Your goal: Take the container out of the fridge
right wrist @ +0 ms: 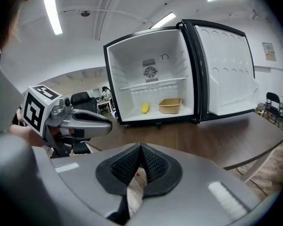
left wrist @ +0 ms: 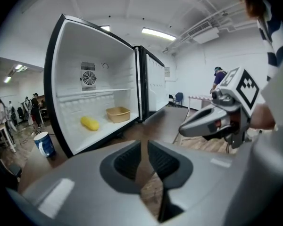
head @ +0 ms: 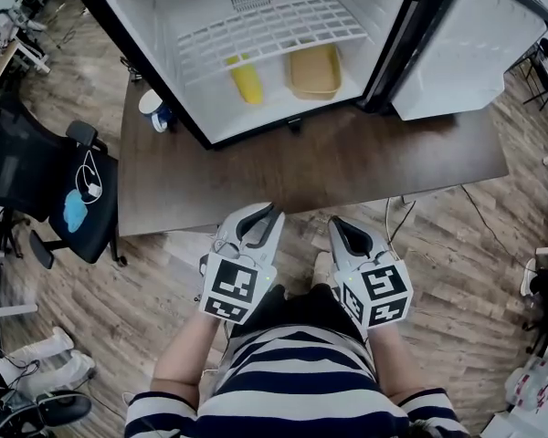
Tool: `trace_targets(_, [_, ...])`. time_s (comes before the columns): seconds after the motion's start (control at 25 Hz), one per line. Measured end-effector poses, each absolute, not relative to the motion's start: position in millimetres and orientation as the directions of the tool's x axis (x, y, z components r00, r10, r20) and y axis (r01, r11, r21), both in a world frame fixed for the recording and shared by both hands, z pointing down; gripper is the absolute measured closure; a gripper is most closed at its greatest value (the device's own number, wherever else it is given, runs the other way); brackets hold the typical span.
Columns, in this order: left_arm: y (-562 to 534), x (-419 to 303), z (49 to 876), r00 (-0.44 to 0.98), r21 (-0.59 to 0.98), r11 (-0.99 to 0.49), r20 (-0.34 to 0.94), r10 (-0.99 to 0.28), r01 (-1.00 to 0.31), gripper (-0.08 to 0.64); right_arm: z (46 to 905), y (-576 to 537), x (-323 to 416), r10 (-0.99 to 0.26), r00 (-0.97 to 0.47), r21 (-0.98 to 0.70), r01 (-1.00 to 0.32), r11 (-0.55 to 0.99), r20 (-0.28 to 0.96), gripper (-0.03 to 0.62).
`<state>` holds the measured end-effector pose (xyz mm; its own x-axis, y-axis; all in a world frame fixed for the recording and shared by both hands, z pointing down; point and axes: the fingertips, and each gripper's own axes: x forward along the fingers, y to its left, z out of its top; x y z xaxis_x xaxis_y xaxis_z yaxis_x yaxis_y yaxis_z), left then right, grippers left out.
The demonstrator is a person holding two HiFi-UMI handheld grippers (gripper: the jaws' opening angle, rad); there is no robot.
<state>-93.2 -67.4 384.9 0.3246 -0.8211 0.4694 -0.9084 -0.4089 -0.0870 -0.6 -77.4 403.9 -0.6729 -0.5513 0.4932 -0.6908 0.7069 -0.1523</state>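
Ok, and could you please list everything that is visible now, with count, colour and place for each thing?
mini fridge: one, black outside and white inside, on the table, door open
wire shelf: one, white, inside the fridge
container: one, tan, fridge floor, right side
yellow object: one, fridge floor, left of the container
cup: one, blue and white, on the table left of the fridge
table: one, dark brown
office chair: one, black, left of the table
striped shirt: one, dark and white
left gripper: grey, narrow gap, empty
right gripper: grey, shut, empty
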Motion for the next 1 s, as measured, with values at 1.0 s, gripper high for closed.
trace_targets(1.0, [-223,-74,415,0.205,-0.341,-0.466,0.584,-0.786,-0.817,0.560,447,-214,11,-0.443,-0.741,-0.214,-0.604,0.768,0.505,0.594])
